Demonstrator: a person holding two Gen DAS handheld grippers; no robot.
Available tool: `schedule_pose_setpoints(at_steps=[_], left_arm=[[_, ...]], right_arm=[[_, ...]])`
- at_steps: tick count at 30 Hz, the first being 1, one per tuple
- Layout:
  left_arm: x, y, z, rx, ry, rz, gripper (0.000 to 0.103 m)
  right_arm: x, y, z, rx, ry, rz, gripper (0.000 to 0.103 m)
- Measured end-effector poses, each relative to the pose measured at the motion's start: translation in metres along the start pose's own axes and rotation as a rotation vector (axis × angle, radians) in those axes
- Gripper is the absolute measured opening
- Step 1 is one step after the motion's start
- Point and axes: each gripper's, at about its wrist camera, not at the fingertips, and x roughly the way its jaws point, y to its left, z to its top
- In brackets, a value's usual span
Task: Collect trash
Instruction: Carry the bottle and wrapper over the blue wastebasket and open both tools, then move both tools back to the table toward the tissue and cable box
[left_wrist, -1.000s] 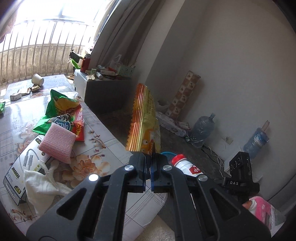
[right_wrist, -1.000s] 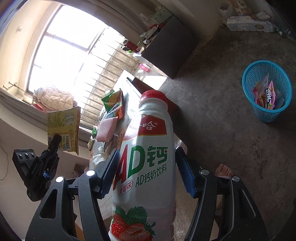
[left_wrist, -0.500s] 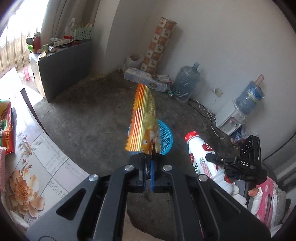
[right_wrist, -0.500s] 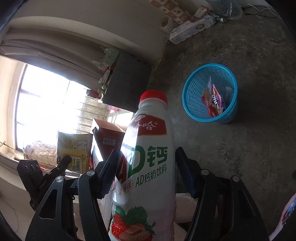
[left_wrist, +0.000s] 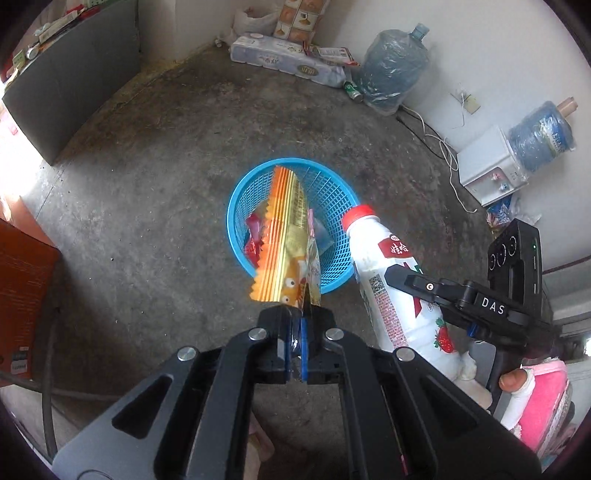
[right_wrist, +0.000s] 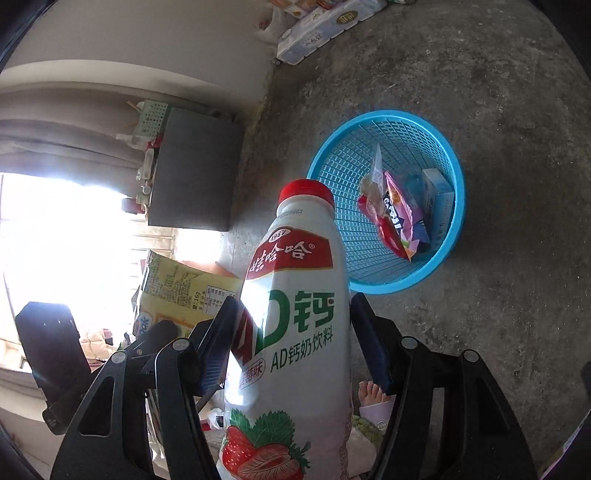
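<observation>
Two loaded claws above basket (left_wrist: 236, 206) rim

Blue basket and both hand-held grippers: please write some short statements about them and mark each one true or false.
1. The left hand-held gripper pinches a yellow snack wrapper. True.
2. The right hand-held gripper is empty. False: it grips a white milk drink bottle.
3. The blue basket stands on a table. False: it stands on the concrete floor.
4. The basket already contains wrappers. True.
</observation>
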Motion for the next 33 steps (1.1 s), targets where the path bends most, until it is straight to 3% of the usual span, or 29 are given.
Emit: schedule_pose_setpoints(at_steps=[1,3,4,5,7,9,16,24,28,33], left_arm=[[0.011,-0.002,0.012,-0.005,0.004,0.009,0.002],[0.033,-0.002,0.032,-0.007,0.014,0.031,0.013],[0.044,-0.002,0.040,-0.008,0.030,0.051,0.035],[0.052,-0.002,0.047,-0.020,0.034,0.076,0.047],[0.060,0.002,0.054,-0.054,0.021,0.085,0.046],[0.060,0.007,0.054,-0.073,0.020,0.058,0.046],[0.025,0.023,0.028,-0.055,-0.002,0.048,0.046],[-0.075,0.042,-0.027,-0.063,-0.108,-0.015,0.047],[-0.139,0.059,-0.074,-0.098,-0.212,-0.038,0.053],[-0.214,0.079,-0.148,-0.149,-0.361,-0.002,0.059]], right_arm=[[0.015,0.001,0.015,-0.002,0.006,-0.008,0.063],[0.042,-0.001,0.042,-0.002,0.018,-0.022,0.069],[0.053,-0.003,0.053,-0.001,0.017,-0.043,0.071],[0.061,-0.008,0.062,0.005,0.014,-0.071,0.071],[0.071,-0.019,0.069,0.037,0.007,-0.107,0.071],[0.071,-0.026,0.064,0.054,0.004,-0.081,0.071],[0.046,-0.047,0.019,0.054,0.019,-0.088,0.071],[-0.023,-0.038,-0.029,0.041,-0.065,-0.052,0.071],[-0.056,-0.014,-0.053,-0.001,-0.099,-0.015,0.071],[-0.080,0.030,-0.085,-0.103,-0.094,0.026,0.074]])
